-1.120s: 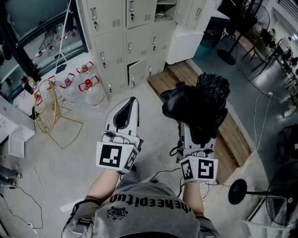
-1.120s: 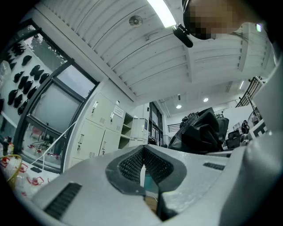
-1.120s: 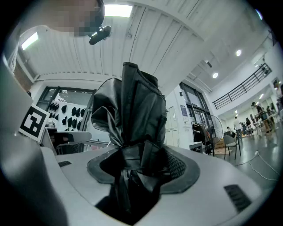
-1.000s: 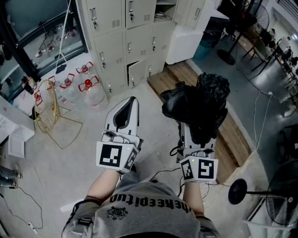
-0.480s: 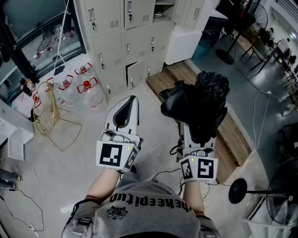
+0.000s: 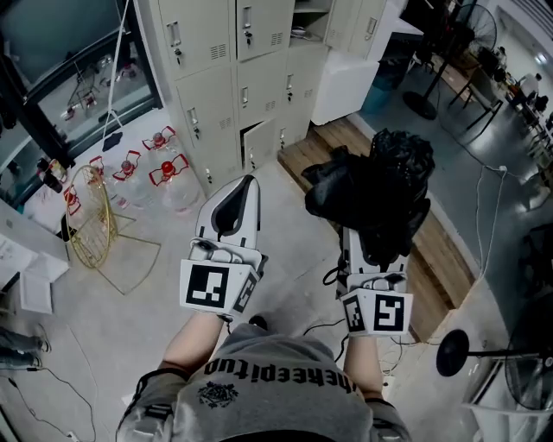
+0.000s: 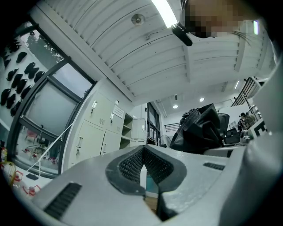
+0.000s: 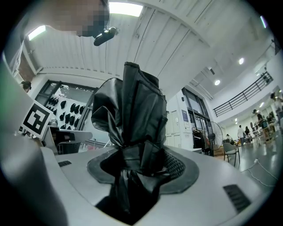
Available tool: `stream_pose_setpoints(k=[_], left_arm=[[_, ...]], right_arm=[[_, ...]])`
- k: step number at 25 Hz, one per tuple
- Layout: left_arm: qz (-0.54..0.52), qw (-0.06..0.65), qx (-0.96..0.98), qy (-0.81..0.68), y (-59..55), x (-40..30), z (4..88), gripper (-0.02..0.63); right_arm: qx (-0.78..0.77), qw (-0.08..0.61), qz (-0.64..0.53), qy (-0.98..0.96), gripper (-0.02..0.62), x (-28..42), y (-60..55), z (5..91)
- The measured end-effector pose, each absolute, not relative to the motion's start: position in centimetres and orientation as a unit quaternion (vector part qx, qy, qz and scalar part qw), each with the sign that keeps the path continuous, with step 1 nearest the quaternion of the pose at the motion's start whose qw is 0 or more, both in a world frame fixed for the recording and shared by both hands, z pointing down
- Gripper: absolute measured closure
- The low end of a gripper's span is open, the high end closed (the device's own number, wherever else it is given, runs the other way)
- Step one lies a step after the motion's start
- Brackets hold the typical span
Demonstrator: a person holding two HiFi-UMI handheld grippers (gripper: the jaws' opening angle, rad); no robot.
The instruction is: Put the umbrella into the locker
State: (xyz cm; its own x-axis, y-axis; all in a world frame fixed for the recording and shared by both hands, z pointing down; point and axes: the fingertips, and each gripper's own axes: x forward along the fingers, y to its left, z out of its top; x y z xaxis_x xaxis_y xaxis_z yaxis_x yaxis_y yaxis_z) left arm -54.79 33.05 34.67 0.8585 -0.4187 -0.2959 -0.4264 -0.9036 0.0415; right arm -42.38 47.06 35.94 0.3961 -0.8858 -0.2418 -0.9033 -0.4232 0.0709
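My right gripper [image 6: 378, 216] is shut on a folded black umbrella [image 6: 373, 192], whose crumpled fabric bulges out past the jaws and hides their tips in the head view. In the right gripper view the umbrella [image 8: 132, 110] stands up between the pads of that gripper [image 8: 138, 155]. The left gripper [image 6: 246, 185] is held level beside it, shut and empty, and its pads meet at the tip [image 7: 142, 149]. The grey lockers [image 6: 226, 76] stand ahead. One upper compartment [image 6: 304, 15] is open, and a low door [image 6: 257, 143] is ajar.
Water jugs with red handles [image 6: 168, 179] and a gold wire basket [image 6: 89, 216] stand at the left by a glass wall. A white box [image 6: 346, 82] and a wooden platform [image 6: 436, 255] lie at the right, with a fan stand [image 6: 467, 352] and cables on the floor.
The lockers and floor have slid down and nearer in the head view as the person steps toward them. Both grippers keep their pose, the umbrella still held in the right one.
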Motion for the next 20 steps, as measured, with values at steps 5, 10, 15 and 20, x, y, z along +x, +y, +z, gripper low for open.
stream_pose_setpoints(k=[5,10,15,20], left_arm=[[0.148,0.014,-0.966,0.213,29.3,-55.8,34.8,0.601],[0.156,0.015,-0.966,0.208,27.4,-55.7,34.7,0.601],[0.159,0.012,-0.964,0.215,25.7,-55.1,35.8,0.601],[0.164,0.005,-0.961,0.220,20.6,-52.2,34.2,0.601]], right_arm=[[-0.842,0.036,0.141,0.520,0.354,-43.6,43.7,35.7],[-0.838,0.027,0.140,0.527,0.353,-44.0,41.1,35.5],[-0.834,0.045,0.129,0.535,0.353,-42.9,39.3,36.1],[-0.827,0.044,0.108,0.550,0.353,-39.5,33.7,35.2]])
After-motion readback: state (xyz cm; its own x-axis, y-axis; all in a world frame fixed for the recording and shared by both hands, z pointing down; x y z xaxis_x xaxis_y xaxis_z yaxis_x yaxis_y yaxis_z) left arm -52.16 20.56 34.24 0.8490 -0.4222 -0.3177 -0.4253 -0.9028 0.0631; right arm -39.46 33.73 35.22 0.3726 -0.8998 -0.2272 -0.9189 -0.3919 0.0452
